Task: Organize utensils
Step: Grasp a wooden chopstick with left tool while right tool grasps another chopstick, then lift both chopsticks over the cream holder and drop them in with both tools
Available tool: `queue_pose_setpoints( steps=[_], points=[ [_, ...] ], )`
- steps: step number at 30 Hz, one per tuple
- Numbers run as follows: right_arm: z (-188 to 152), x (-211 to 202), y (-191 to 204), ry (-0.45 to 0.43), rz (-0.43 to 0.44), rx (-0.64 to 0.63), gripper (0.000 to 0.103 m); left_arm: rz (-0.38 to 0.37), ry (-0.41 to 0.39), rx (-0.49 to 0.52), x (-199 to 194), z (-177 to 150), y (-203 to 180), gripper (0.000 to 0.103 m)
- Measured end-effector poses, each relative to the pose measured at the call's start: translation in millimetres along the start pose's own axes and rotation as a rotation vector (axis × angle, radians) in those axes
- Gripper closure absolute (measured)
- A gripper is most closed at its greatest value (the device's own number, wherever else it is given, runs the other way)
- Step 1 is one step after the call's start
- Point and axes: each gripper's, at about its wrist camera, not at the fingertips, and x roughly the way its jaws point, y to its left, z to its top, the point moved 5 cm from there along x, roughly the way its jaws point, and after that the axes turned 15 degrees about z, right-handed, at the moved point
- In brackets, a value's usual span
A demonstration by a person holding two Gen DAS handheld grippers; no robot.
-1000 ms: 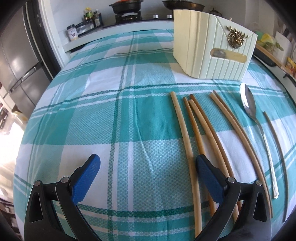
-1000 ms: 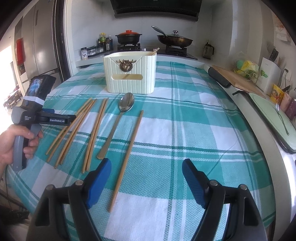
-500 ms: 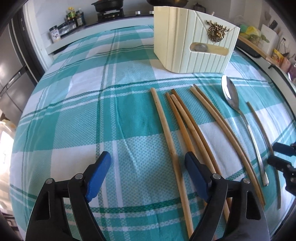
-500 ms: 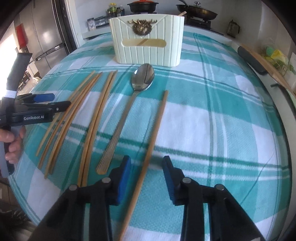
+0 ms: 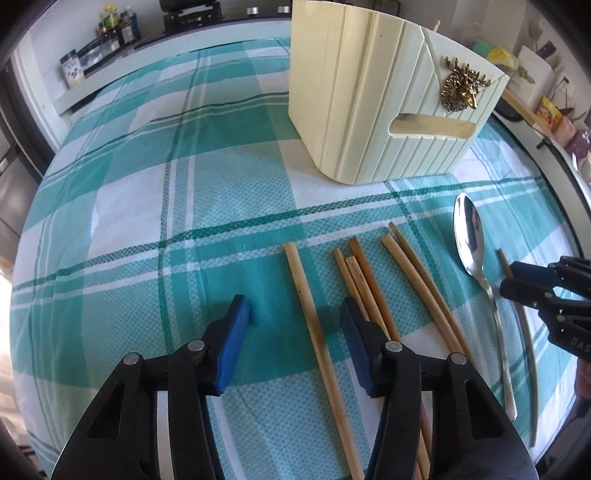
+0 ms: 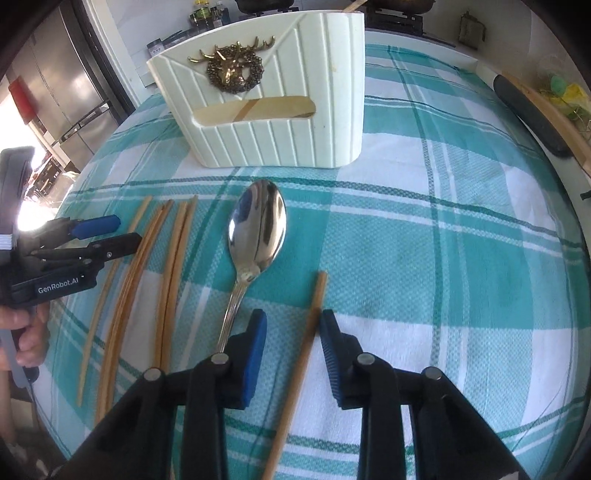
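A cream utensil holder with a brass deer badge stands on the checked tablecloth. Several wooden chopsticks and a metal spoon lie in front of it. My left gripper is open, low over the cloth, with the leftmost chopstick between its fingers. My right gripper is open, half closed, straddling a lone chopstick to the right of the spoon. Each gripper shows in the other's view: the right, the left.
The teal and white tablecloth covers a round table. A counter with spice jars and a stove lies behind it. A fridge stands at the left, a black roller at the table's right edge.
Both grippers have moved forward toward the holder and lower over the chopsticks. The left gripper's fingers have narrowed around the leftmost chopstick. The right gripper stays around the lone chopstick.
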Motion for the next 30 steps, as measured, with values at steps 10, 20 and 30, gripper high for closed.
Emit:
queue_pose_setpoints(
  steps=[10,20,30],
  points=[
    [14,-8,-16,-0.081,0.077,0.061,0.097,-0.068,-0.021,-0.055,-6,1,-7,0.098],
    [30,-116,15,-0.346,0.157,-0.009,0.097,-0.095,-0.248,-0.134,-105,12,19,0.098],
    [20,-194,65,-0.504,0.155,-0.158,0.097,-0.156,-0.403,-0.163,-183,6,34,0.098]
  ],
)
